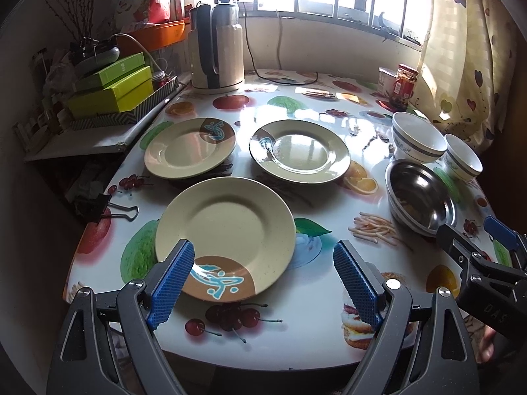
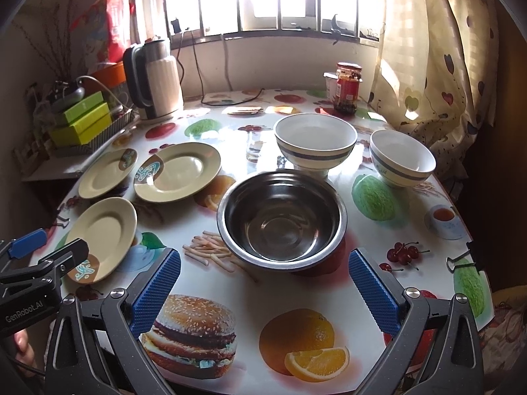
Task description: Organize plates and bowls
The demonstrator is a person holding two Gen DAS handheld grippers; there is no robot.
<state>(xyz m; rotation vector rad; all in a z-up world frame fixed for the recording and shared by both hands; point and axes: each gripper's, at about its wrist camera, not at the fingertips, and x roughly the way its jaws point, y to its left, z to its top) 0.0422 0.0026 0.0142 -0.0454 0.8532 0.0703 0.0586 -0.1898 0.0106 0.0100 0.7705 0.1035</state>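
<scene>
Three cream plates with a brown and blue patch lie on the fruit-print table: a near plate (image 1: pixel 224 233), a far left plate (image 1: pixel 189 148) and a far right plate (image 1: pixel 299 151). A steel bowl (image 2: pixel 280 217) sits in the middle, with a large white bowl (image 2: pixel 314 141) behind it and a smaller white bowl (image 2: pixel 402 158) to its right. My left gripper (image 1: pixel 263 276) is open just above the near plate's front edge. In front of the steel bowl my right gripper (image 2: pixel 265 283) hangs open with nothing between its fingers.
An electric kettle (image 1: pixel 217 49) with its cord stands at the back left beside stacked green boxes (image 1: pixel 112 89). A red-lidded jar (image 2: pixel 347 87) stands at the back right by the curtain (image 2: pixel 438 49). Binder clips (image 1: pixel 108 207) grip the table's left and right edges.
</scene>
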